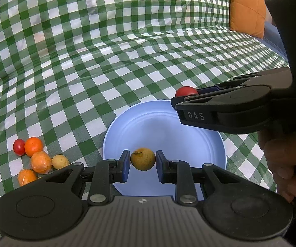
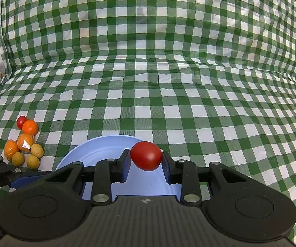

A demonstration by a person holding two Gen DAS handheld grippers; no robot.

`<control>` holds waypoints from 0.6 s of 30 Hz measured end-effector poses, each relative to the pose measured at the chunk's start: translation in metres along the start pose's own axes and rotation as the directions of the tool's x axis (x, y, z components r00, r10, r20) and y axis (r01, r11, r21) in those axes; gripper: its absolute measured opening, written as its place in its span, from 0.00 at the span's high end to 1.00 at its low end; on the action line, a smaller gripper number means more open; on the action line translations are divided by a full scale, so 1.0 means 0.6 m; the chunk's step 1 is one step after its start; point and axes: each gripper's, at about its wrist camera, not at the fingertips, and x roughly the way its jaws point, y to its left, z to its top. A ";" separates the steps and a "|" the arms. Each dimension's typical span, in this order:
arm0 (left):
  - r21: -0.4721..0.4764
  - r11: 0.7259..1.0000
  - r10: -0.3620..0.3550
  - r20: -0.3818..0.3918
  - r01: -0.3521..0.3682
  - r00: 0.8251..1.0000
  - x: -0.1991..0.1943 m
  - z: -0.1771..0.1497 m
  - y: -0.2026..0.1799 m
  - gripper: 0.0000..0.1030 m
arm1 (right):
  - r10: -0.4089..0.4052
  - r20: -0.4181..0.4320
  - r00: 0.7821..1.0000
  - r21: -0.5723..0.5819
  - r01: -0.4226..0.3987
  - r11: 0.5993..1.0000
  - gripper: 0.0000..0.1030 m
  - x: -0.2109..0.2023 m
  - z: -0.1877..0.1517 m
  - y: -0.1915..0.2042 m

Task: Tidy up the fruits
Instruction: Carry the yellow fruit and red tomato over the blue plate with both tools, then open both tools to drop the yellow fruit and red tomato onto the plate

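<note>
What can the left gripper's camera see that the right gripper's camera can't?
Only the left view shows the yellow-brown fruit clamped in the left gripper, and the hand holding the right gripper. Only the right view shows the red tomato close up. Both show the blue plate and the fruit pile.

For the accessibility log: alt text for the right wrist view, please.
The right tool grips a red tomato over the far rim of an empty pale blue plate on a green checked cloth. More small fruits lie clustered at left.
</note>
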 end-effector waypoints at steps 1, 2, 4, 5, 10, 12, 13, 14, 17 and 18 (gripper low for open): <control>0.000 1.000 0.000 0.000 0.000 1.000 0.000 0.000 0.000 0.72 | 0.000 -0.001 1.000 0.000 0.000 1.000 0.68 0.001 0.000 0.000; -0.001 1.000 0.000 0.000 0.000 1.000 0.000 0.000 0.000 0.72 | 0.000 -0.001 1.000 0.000 0.000 1.000 0.68 0.001 -0.001 0.000; 0.000 1.000 0.000 -0.002 0.000 1.000 0.000 0.000 -0.001 0.72 | 0.001 -0.002 1.000 0.001 -0.001 1.000 0.68 0.002 -0.001 0.002; 0.000 1.000 0.000 -0.002 0.000 1.000 0.000 0.000 -0.001 0.72 | 0.001 -0.001 1.000 0.001 -0.001 1.000 0.68 0.002 -0.001 0.002; 0.000 1.000 0.000 -0.003 0.000 1.000 0.000 0.000 -0.002 0.72 | 0.001 -0.002 1.000 0.002 -0.001 1.000 0.68 0.004 -0.003 0.004; 0.001 1.000 -0.001 -0.004 0.001 1.000 0.001 -0.001 -0.004 0.72 | 0.002 -0.003 1.000 0.002 -0.002 1.000 0.68 0.006 -0.004 0.004; 0.002 1.000 -0.001 -0.004 0.001 1.000 0.001 -0.001 -0.004 0.72 | 0.001 -0.004 1.000 0.003 -0.001 1.000 0.68 0.006 -0.004 0.004; 0.002 1.000 -0.002 -0.005 0.002 1.000 0.001 -0.001 -0.005 0.72 | 0.001 -0.005 1.000 0.003 -0.001 1.000 0.68 0.007 -0.004 0.006; 0.005 1.000 -0.003 -0.006 0.003 1.000 0.002 -0.001 -0.006 0.72 | 0.001 -0.003 1.000 0.004 -0.001 1.000 0.68 0.007 -0.004 0.007; 0.005 1.000 -0.004 -0.007 0.004 1.000 0.002 -0.001 -0.006 0.72 | 0.002 -0.003 1.000 0.004 -0.002 1.000 0.68 0.008 -0.005 0.007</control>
